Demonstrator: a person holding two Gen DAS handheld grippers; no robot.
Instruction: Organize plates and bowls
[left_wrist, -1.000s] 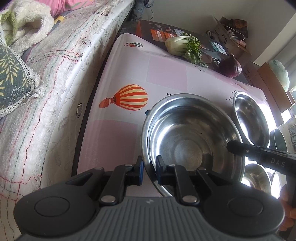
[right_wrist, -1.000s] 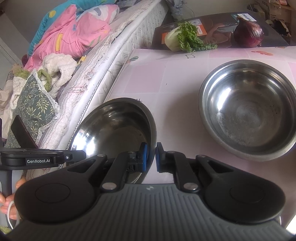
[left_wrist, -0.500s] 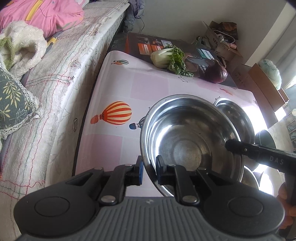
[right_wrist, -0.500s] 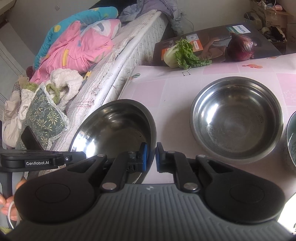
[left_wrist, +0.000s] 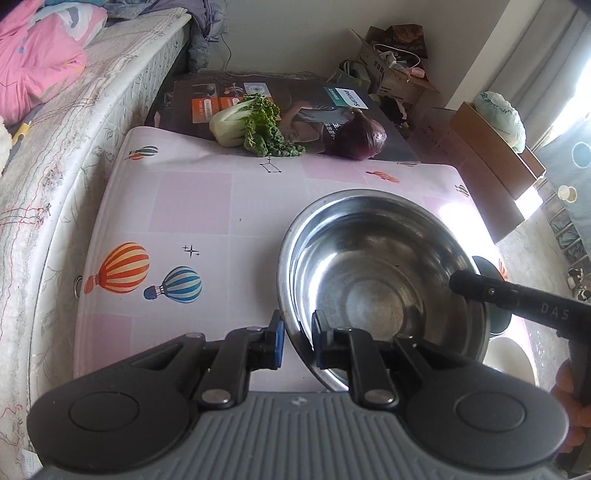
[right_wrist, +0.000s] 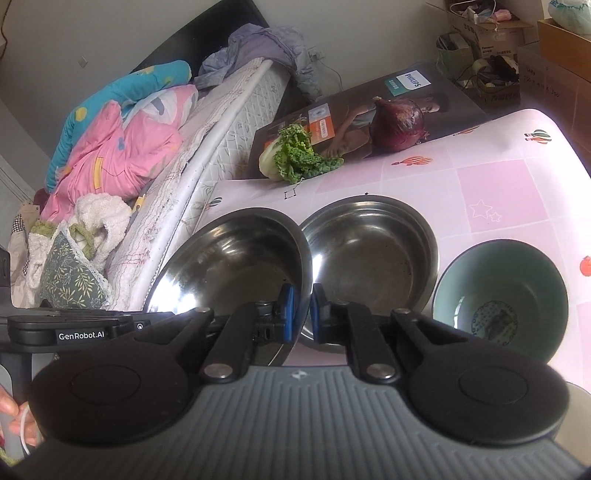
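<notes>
**Steel bowl carried by both grippers above the pink table**

Since the earlier frames, the large steel bowl has travelled rightward over the table: the striped balloon print that lay just left of its rim is now well apart from it, and in the right wrist view a second steel bowl and a green ceramic bowl have come close.

The carried bowl sits tilted, its near-left rim pinched between the blue pads of the left gripper, one pad outside the wall and one inside. Its opposite rim is clamped in the same manner by the right gripper, whose pads are pressed almost together on the thin metal. Each gripper's body appears at the edge of the other's view.

In the right wrist view the held bowl's right rim overlaps the left rim of the second steel bowl, which rests on the table; the green bowl stands just right of that one.

Far across the table lie a leafy cabbage and a red onion, both on a flat printed box. A bed runs along the left side.
</notes>
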